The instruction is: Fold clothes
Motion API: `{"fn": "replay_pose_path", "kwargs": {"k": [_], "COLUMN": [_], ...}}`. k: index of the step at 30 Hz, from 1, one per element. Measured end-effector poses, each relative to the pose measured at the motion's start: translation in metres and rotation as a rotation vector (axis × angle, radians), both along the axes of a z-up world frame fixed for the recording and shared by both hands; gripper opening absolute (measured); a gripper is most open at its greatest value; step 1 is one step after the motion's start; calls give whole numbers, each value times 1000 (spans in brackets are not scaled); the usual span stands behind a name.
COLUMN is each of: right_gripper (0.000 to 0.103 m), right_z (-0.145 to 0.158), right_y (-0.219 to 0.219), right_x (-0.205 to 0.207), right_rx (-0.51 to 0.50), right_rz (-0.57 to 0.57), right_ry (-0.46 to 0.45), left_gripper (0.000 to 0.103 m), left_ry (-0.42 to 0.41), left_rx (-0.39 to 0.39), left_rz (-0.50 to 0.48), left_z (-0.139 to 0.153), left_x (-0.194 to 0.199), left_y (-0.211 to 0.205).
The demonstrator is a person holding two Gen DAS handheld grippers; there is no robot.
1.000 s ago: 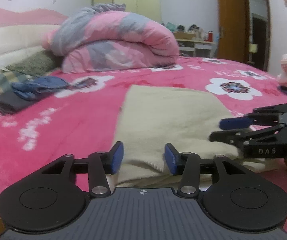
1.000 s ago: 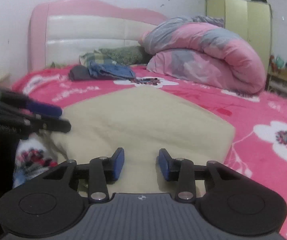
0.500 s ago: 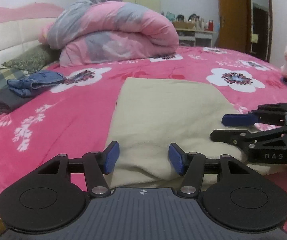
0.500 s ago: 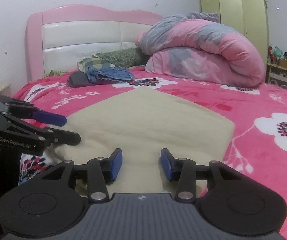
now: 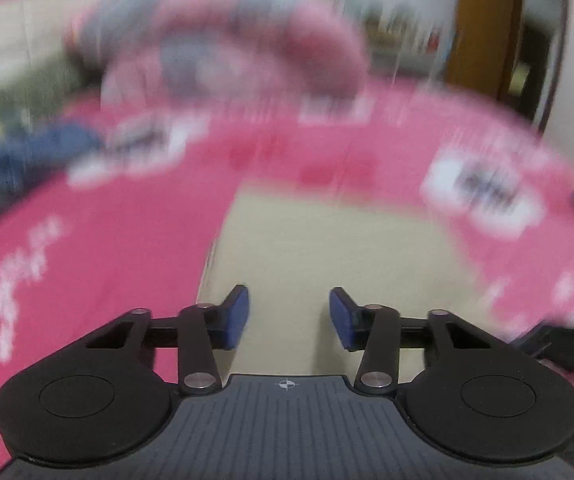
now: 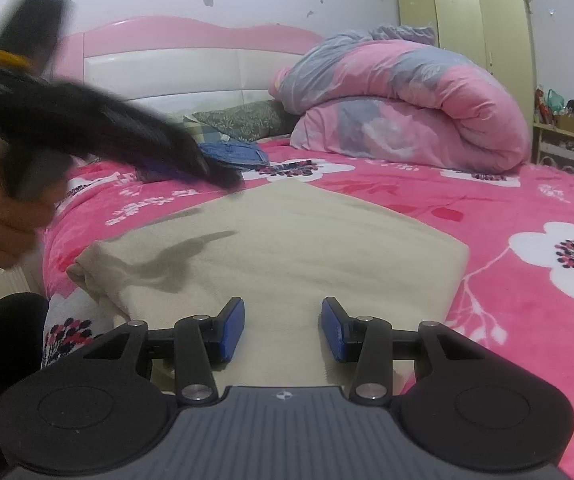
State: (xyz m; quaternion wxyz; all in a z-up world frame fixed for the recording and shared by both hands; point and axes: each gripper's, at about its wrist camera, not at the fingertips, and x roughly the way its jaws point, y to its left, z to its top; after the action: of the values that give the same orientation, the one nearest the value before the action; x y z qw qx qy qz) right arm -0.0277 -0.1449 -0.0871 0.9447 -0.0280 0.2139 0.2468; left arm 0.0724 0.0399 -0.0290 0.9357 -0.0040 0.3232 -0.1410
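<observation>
Beige garment [image 6: 287,248]: one, folded flat into a rectangle on the bed; its near edge lies under both grippers, its far corner points toward the headboard.
Bed cover [image 6: 527,208]: one, pink fleece with white flowers, touching the garment on all visible sides.
Right gripper [image 6: 283,330]: one; jaws spread with a clear gap, blue pads above the near edge of the garment, nothing pinched between them.
Left gripper [image 5: 289,318]: one; jaws closing, pads not pressing on anything, only the garment surface seen below the gap. Its own view is heavily blurred.
Left gripper, seen from the right wrist: a dark smear raised above the far left part of the garment, casting one shadow on the cloth.
Hand [image 6: 5,216]: one visible, at the left edge, grasping the left gripper's handle.
Quilt [image 6: 399,108]: one, pink and grey, rolled up at the head of the bed.
Jeans [image 6: 233,154]: one blue pile near the headboard [image 6: 175,56], well apart from the garment.
Wardrobe [image 6: 471,28]: one, pale yellow, behind the quilt.
</observation>
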Motion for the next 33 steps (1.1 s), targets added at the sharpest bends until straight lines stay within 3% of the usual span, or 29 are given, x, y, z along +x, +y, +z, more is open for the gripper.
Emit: {"fn": "replay_pose_path", "kwargs": {"k": [4, 10, 15, 18, 22, 24, 26, 30, 33], "right_gripper": [45, 45, 45, 45, 45, 45, 45, 45, 45], "right_z": [0, 0, 0, 0, 0, 0, 0, 0, 0], "right_y": [-3, -4, -2, -3, -4, -4, -4, -5, -5], "right_x": [1, 1, 0, 1, 1, 1, 1, 1, 1], "right_rx": [20, 32, 32, 37, 43, 44, 42, 44, 46], "right_rz": [5, 6, 4, 6, 8, 8, 7, 8, 8], "right_ry": [6, 11, 11, 14, 18, 19, 17, 19, 20], "left_gripper": [42, 42, 42, 42, 43, 43, 45, 44, 45], "left_ry": [128, 63, 184, 190, 140, 168, 217, 282, 226], "left_rx": [-10, 1, 98, 99, 55, 81, 171, 51, 61], "left_rz": [17, -52, -72, -75, -85, -66, -49, 18, 7], "left_z": [-12, 19, -13, 4, 23, 13, -12, -15, 5], "left_x": [22, 39, 81, 87, 102, 118, 136, 148, 128], "left_y": [9, -9, -29, -32, -38, -44, -50, -32, -26]}}
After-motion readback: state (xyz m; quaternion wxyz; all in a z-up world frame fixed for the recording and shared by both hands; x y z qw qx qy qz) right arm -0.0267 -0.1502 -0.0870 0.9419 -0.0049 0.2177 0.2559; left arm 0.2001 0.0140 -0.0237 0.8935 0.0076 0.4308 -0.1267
